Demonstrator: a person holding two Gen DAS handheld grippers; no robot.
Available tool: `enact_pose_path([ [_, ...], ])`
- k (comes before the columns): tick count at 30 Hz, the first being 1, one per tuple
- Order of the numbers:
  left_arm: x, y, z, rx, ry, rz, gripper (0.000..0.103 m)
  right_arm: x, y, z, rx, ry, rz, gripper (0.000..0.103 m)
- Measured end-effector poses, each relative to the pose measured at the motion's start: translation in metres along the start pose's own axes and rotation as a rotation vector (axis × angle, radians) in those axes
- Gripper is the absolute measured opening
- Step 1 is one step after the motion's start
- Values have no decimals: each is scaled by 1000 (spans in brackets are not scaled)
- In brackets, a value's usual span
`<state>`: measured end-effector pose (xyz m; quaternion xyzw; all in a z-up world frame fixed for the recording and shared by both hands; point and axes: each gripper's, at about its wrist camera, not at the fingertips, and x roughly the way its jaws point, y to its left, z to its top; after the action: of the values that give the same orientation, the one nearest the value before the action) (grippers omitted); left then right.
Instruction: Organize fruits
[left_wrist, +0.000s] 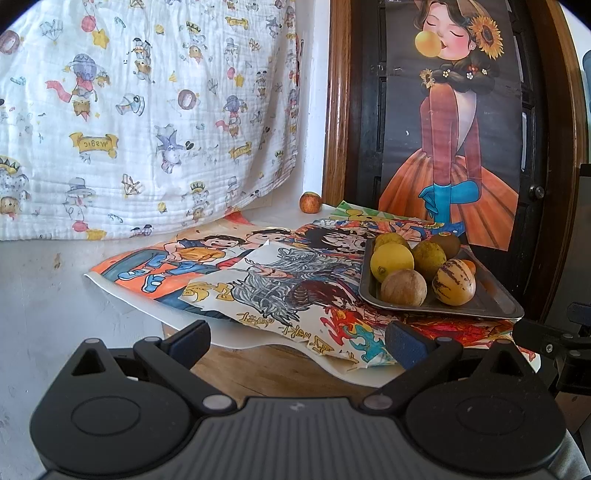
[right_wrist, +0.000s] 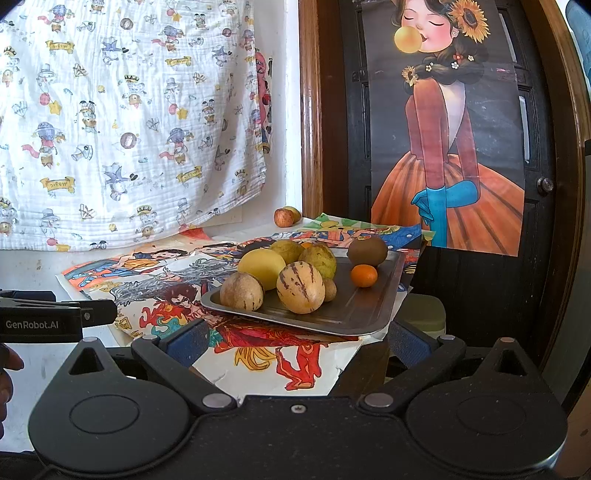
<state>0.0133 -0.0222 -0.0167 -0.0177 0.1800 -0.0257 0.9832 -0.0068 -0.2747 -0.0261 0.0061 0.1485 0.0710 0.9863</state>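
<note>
Directly ahead of the right gripper (right_wrist: 295, 341), jaws spread and empty, sits the tray (right_wrist: 369, 310) of fruit; the left gripper (left_wrist: 299, 341), likewise spread, has it farther right.

Bright, even daylight, soft shadows, sharp focus, with fisheye bending and dark corners.

Matt metal tray (right_wrist: 369, 314), crinkled cotton cloth (left_wrist: 147, 110), paper drawings (left_wrist: 277, 295), glossy wooden frame (right_wrist: 310, 110)
</note>
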Motion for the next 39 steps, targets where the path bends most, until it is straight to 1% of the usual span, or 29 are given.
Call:
enact_pose_path([
  [39,1,1,-1,-9,17,10,103,0,0,0,1,1,-1,102],
])
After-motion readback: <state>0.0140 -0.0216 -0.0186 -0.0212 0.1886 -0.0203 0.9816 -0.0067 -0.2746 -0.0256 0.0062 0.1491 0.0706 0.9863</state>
